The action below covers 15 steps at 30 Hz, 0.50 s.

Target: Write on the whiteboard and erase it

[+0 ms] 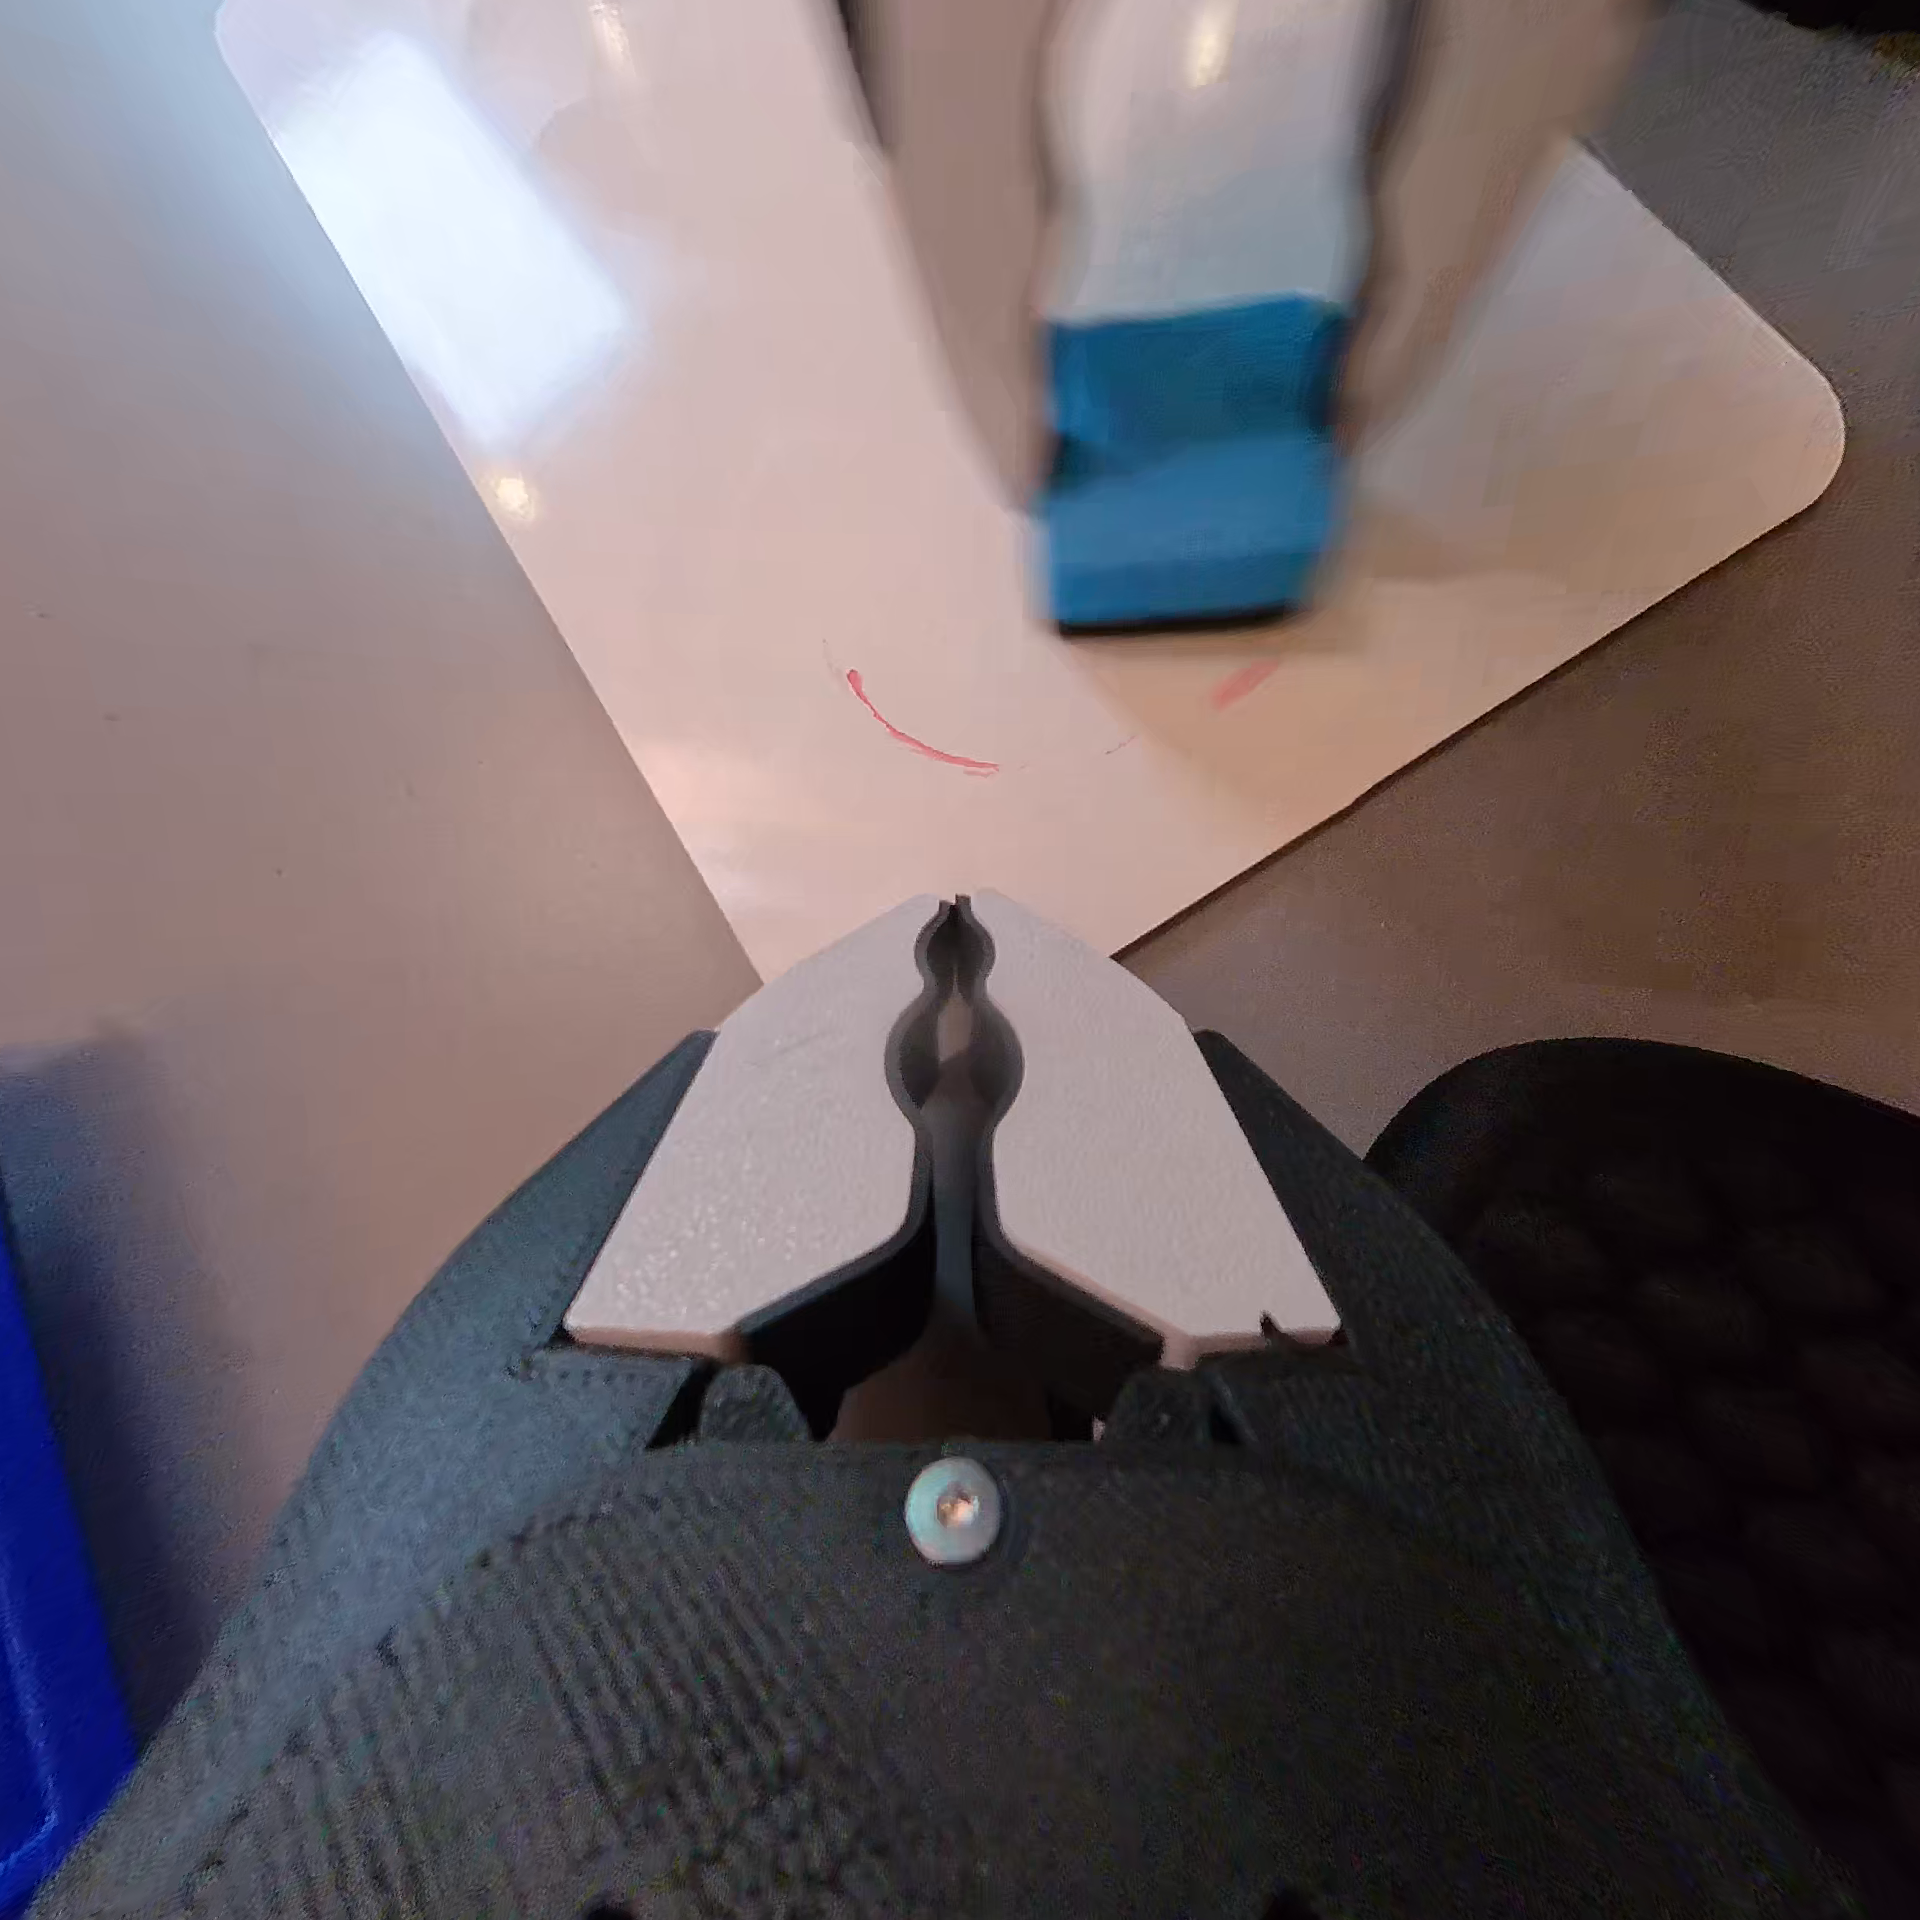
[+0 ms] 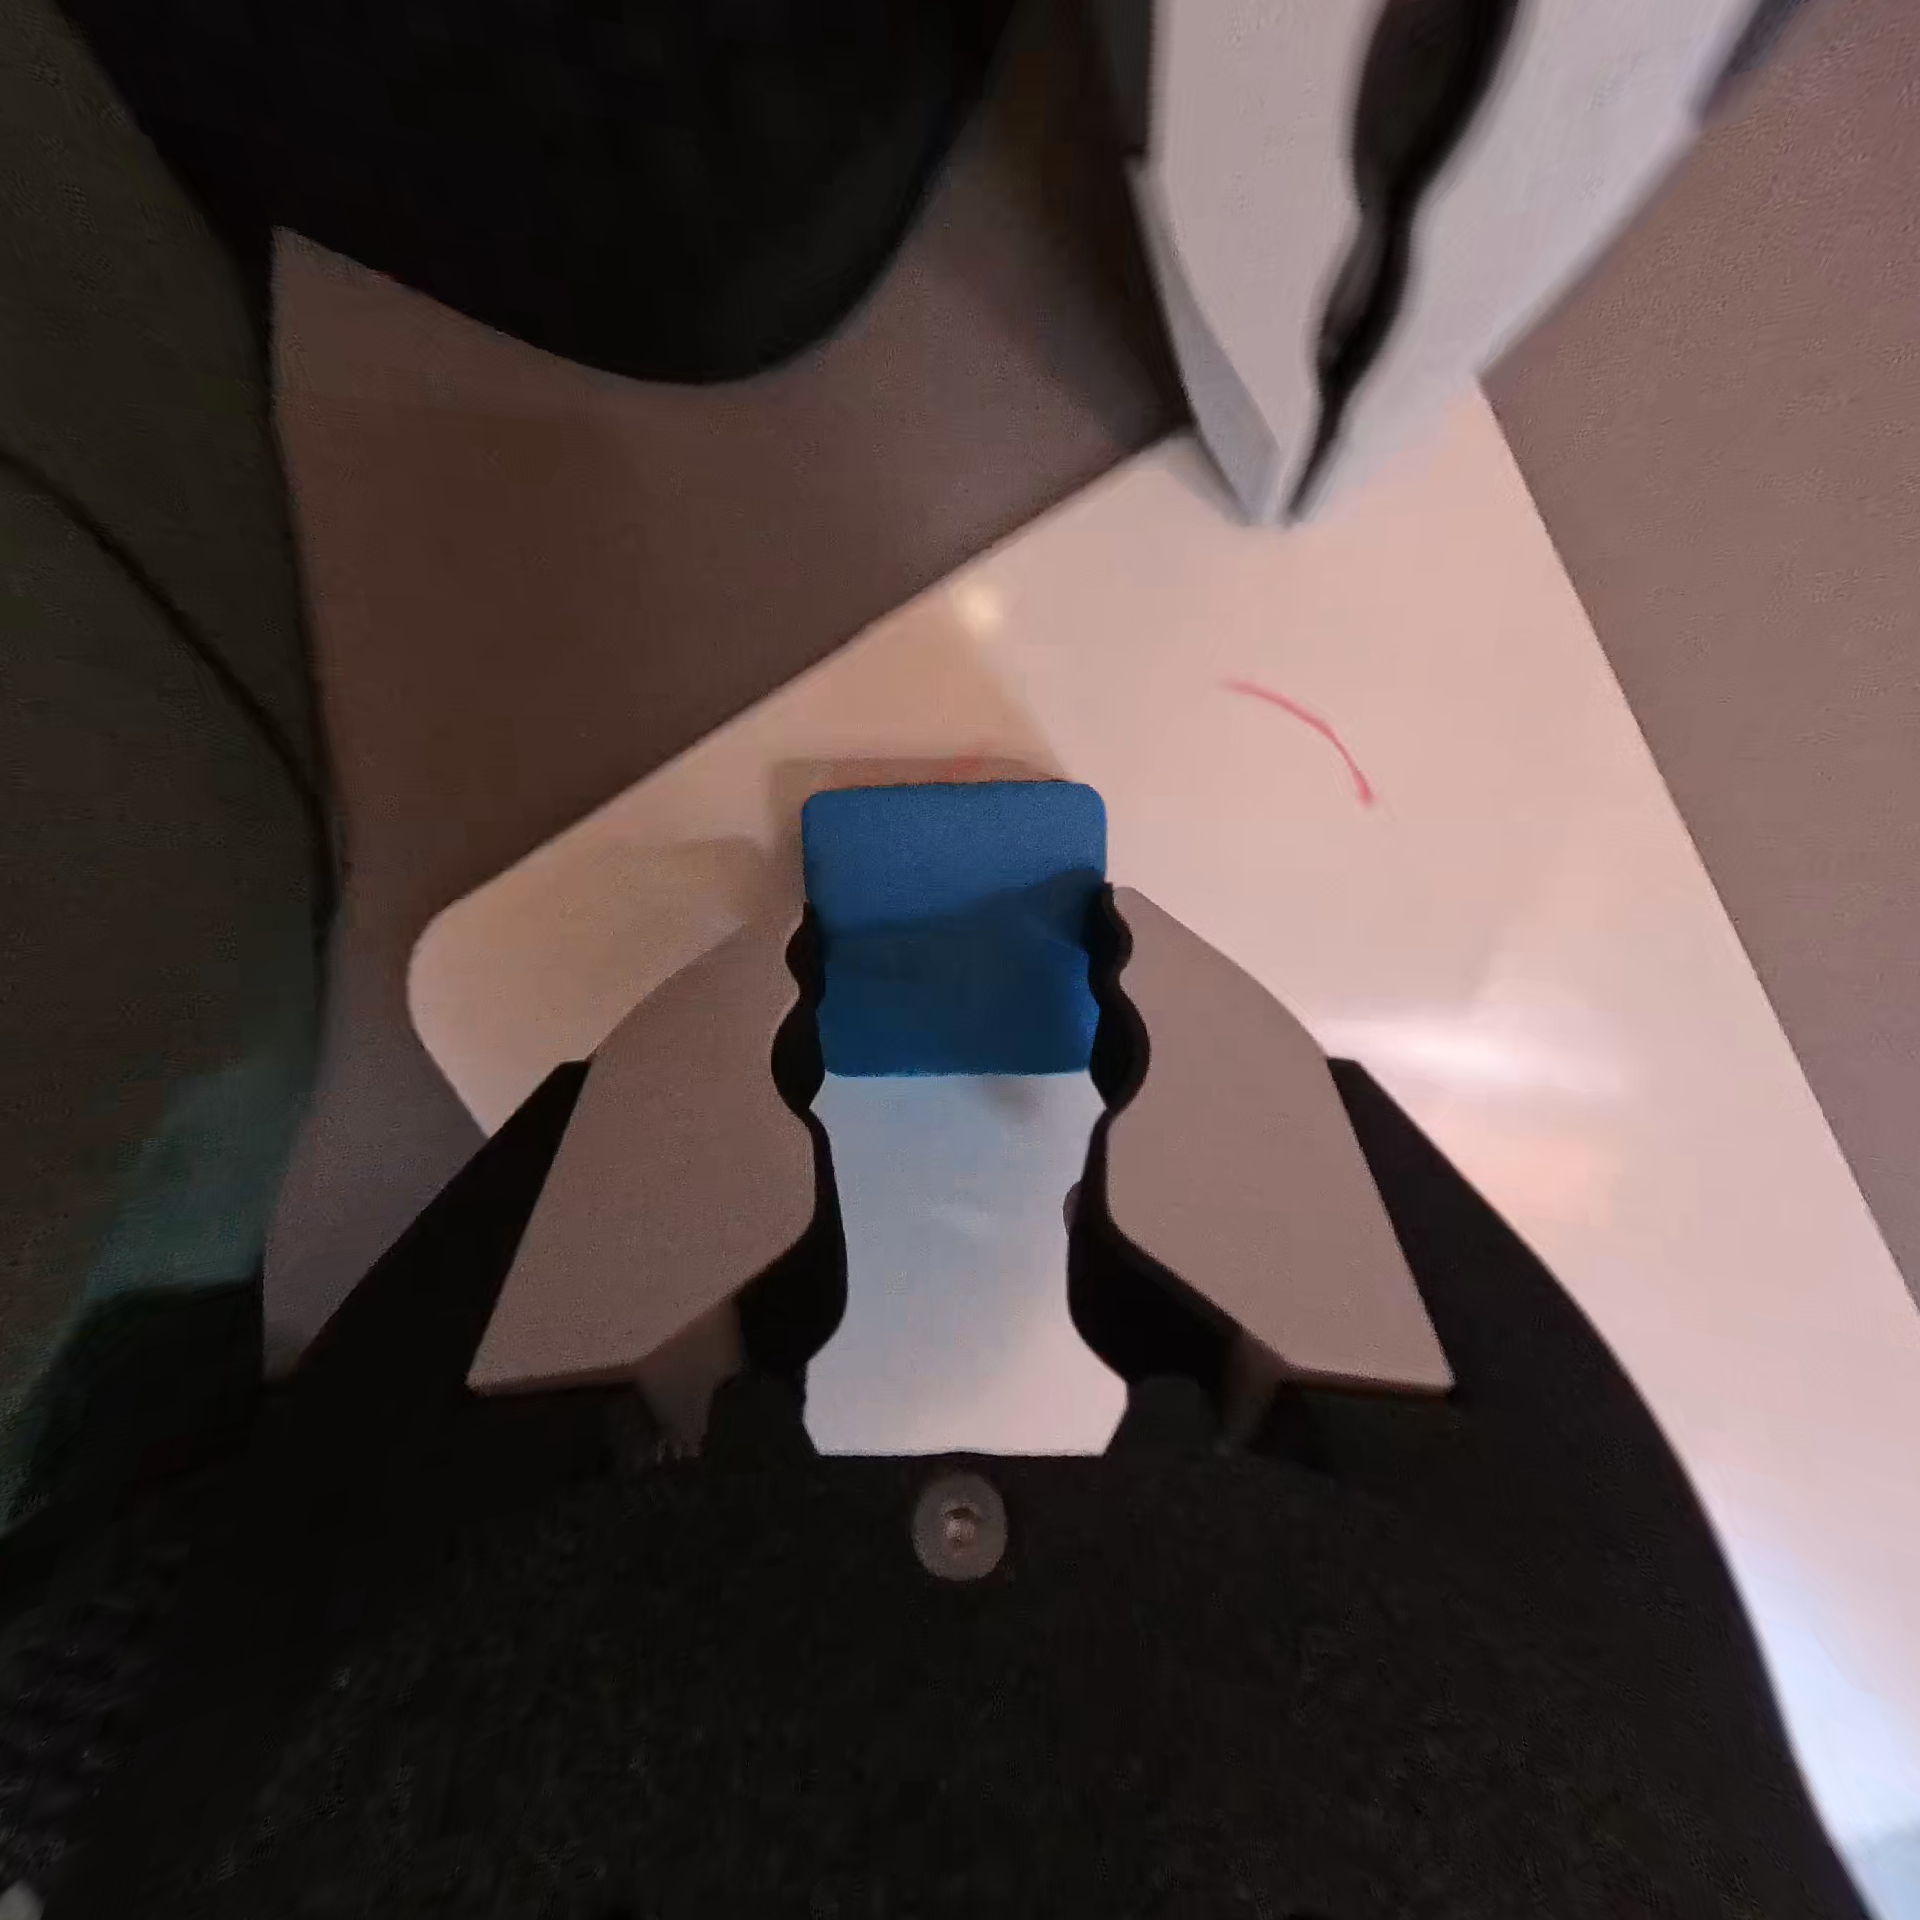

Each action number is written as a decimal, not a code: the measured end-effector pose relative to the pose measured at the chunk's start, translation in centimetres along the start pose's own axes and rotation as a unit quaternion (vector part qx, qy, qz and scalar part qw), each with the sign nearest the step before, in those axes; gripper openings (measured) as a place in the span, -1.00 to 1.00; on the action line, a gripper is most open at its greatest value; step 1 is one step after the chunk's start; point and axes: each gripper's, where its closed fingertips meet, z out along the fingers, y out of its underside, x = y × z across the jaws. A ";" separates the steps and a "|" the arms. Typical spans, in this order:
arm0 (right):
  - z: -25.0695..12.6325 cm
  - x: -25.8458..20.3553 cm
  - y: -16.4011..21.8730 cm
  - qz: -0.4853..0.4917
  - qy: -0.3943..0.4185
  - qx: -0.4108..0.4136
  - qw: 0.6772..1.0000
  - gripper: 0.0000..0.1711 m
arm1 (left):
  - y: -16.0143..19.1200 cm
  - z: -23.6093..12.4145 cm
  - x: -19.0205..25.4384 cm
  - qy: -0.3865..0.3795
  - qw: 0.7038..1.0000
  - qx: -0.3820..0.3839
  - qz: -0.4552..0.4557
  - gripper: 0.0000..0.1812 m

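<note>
The right tool (image 2: 951,977) is clamped on a blue eraser (image 2: 951,914) resting on the whiteboard (image 2: 1455,935) lying on the bench (image 2: 623,571). A curved red mark (image 2: 1309,732) remains at its 1 o'clock. The left tool (image 1: 958,904), pressed together and empty, sits at the board's near corner.

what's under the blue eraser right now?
The eraser, clamped in the right gripper, sits on the whiteboard. A faint red smudge shows beside it; a red arc lies clear. Any ink beneath the pad is covered.
</note>
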 end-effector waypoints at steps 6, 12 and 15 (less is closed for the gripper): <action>1.3 4.3 -3.5 0.001 0.027 0.010 1.000 -0.41 | 0.0 0.0 0.0 -0.002 1.000 0.002 0.001 -1.00; -0.6 6.3 0.3 0.047 0.059 -0.016 0.997 -0.41 | -0.2 0.1 0.2 0.001 1.000 0.003 0.006 -1.00; 1.0 4.6 -3.1 0.021 0.035 0.029 0.999 -0.41 | -0.2 0.1 0.2 -0.003 1.000 0.003 0.005 -1.00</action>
